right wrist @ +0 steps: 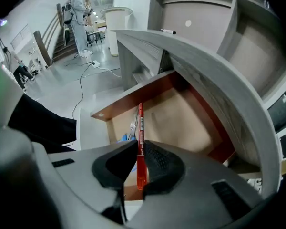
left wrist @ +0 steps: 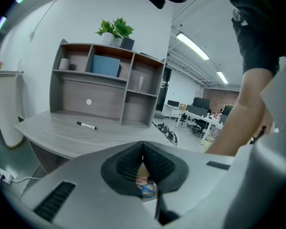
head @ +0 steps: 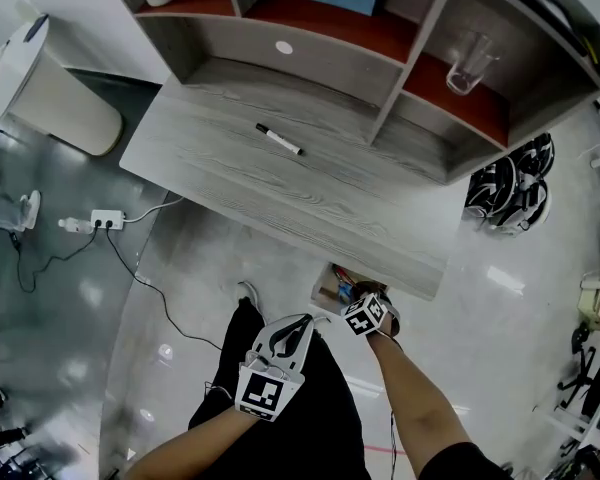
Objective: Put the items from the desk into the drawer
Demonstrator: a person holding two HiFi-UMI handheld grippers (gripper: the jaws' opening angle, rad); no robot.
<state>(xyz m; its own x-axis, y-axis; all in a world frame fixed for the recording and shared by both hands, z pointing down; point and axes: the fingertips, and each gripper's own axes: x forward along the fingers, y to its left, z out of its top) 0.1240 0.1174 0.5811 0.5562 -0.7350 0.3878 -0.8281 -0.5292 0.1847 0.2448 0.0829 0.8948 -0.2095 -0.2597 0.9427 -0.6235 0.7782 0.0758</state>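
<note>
Pinches a slim red plastic pen (right wrist: 140, 123) between the ribbed black pads of the right gripper (right wrist: 139, 147), right over the open drawer (right wrist: 181, 113) with its smooth tan floor and reddish-brown rim. Presses the left gripper (left wrist: 143, 149) pads together, empty. Leaves a thin black-and-white marker (head: 279, 139) lying on the grey wood-grain desk (head: 210, 168).

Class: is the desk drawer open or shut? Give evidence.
Open: the drawer stands pulled out from under the desk, its inside showing.
</note>
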